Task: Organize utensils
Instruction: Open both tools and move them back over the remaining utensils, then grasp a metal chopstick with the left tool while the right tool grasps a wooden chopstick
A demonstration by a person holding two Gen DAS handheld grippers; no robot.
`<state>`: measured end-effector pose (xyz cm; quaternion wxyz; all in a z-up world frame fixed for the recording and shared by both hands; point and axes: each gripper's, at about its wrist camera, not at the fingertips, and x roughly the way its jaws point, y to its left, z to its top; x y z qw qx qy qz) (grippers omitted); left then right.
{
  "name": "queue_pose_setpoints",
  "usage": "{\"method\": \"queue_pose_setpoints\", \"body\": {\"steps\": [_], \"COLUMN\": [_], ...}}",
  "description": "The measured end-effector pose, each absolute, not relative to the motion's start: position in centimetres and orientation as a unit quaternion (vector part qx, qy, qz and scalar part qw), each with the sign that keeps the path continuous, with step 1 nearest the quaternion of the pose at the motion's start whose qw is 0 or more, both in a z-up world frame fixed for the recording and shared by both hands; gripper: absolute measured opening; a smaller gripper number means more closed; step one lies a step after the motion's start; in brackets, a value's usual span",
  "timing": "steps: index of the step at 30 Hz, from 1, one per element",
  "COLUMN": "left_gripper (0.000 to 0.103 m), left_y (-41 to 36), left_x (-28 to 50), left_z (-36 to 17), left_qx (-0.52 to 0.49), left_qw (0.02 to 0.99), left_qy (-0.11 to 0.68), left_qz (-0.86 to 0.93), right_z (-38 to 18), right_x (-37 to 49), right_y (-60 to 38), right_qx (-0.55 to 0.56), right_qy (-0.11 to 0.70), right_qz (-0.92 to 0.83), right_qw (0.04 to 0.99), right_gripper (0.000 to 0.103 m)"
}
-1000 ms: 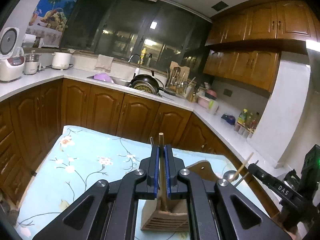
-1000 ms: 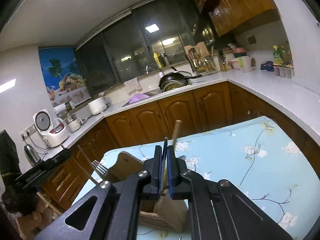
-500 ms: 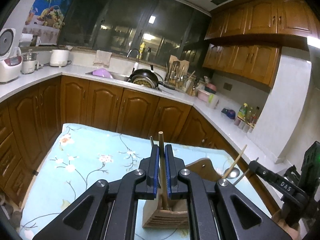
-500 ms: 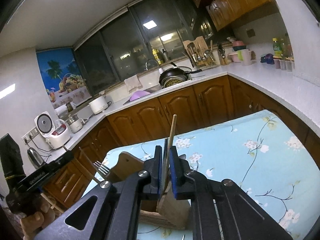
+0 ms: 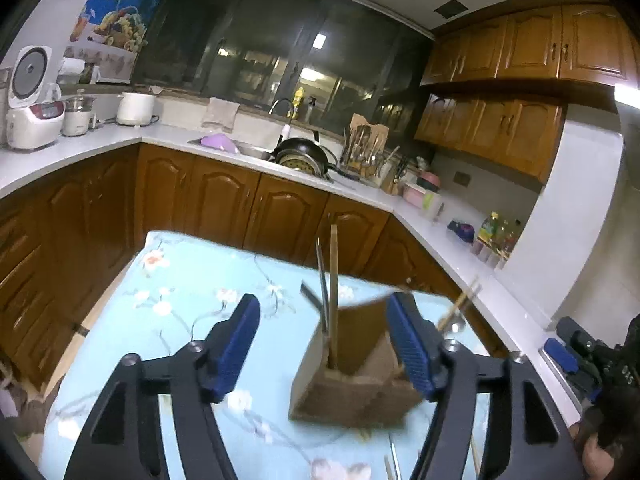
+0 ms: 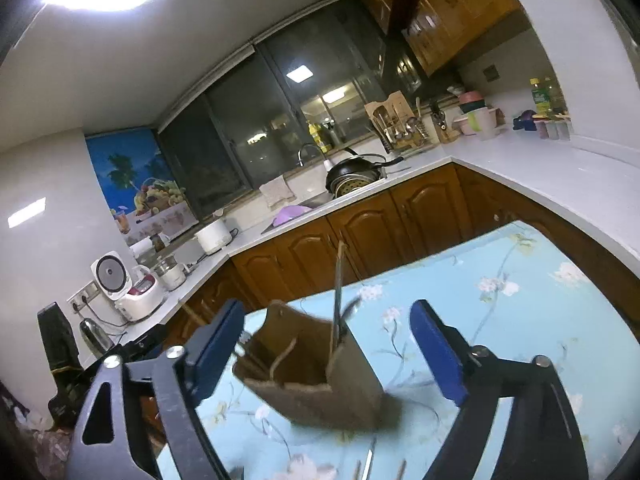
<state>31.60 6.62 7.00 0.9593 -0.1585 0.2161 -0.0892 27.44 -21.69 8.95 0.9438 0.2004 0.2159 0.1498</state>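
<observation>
The left gripper stands with its jaws spread wide and nothing between its blue pads; it grips nothing. Framed in the gap, nearer the right-hand jaw than the left-hand one, sits the wooden utensil holder on the floral tablecloth. A wooden stick and a thin metal utensil rise side by side out of one of the holder's compartments, close to upright, their tops well above the jaw tips. The holder's raised back panel lies just inside the right-hand jaw; whether it touches the pad cannot be told through the blur. Beyond that jaw, more handles poke up at a slant.

The right gripper is likewise wide open and empty, its blue pads well apart. From this side the same holder fills the space between the jaws, slightly closer to the left-hand one. The stick leans a little from the holder's corner compartment, with the metal piece just beside it. A curved dark item rests in the neighbouring compartment; its kind is unclear. A few loose utensils lie on the cloth below the jaws, at the frame's lower edge.
</observation>
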Motion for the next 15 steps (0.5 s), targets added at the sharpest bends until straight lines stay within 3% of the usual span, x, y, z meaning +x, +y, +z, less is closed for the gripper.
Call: {"method": "queue_pose_setpoints", "body": {"steps": [15], "left_gripper": [0.073], "left_y": [5.6], "left_x": [20.9], "left_z": [2.8], "left_qx": [-0.154], "left_qw": [0.936], "left_qy": [0.3], "left_qz": [-0.103], "right_z": [2.7], "right_x": [16.8], "right_y": [-25.4], "right_qx": [0.178], "right_qy": [0.273], "right_qz": [0.075], "right_qw": [0.943], "right_gripper": [0.093]}}
